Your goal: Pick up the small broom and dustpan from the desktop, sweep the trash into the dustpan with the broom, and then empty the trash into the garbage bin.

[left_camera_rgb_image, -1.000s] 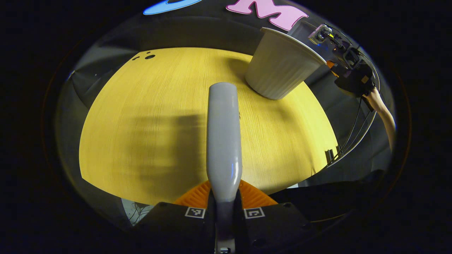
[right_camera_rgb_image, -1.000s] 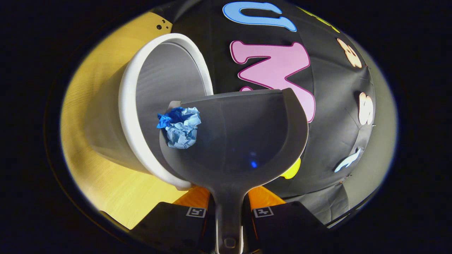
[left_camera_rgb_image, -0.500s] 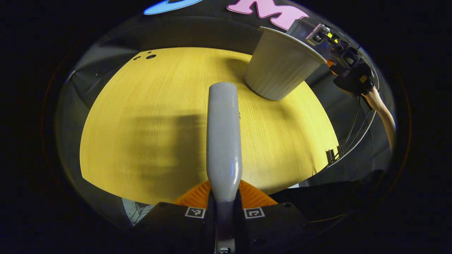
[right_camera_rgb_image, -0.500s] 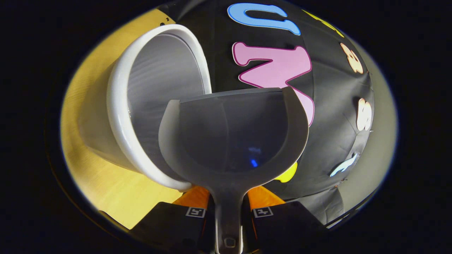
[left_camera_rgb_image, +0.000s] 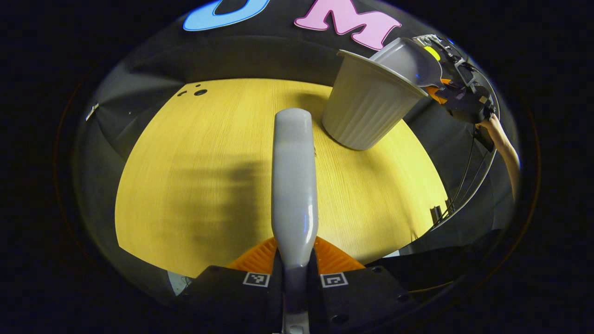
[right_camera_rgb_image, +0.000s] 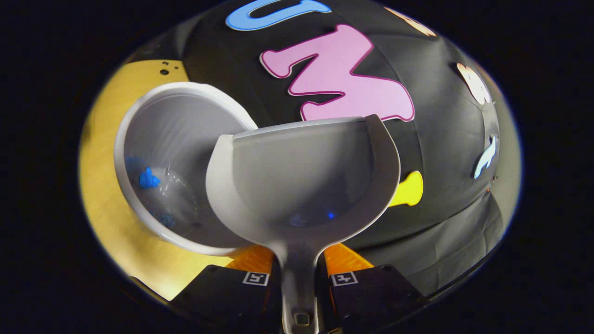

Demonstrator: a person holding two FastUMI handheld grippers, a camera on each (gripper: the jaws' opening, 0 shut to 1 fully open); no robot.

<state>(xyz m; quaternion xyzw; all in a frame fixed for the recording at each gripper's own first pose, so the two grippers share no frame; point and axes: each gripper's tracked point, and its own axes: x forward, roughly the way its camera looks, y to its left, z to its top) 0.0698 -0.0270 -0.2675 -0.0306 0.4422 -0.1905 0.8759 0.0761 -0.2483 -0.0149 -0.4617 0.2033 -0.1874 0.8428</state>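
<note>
Looking along your right gripper [right_camera_rgb_image: 297,278], you have its fingers closed on the handle of the dustpan [right_camera_rgb_image: 301,185], whose empty scoop hangs over the rim of the garbage bin [right_camera_rgb_image: 153,116]; blue trash [right_camera_rgb_image: 148,178] lies inside (the bin's wall hides it in the left gripper view). Your left gripper [left_camera_rgb_image: 295,273] clamps the broom [left_camera_rgb_image: 294,176] handle above the bare desktop [left_camera_rgb_image: 195,153]. Farther off, the bin stands upright near the desktop's far edge.

A recording booth, not a home: black cloth wall [right_camera_rgb_image: 445,139] behind a bare wooden bench [left_camera_rgb_image: 195,153], cables [left_camera_rgb_image: 464,181] dangling.
</note>
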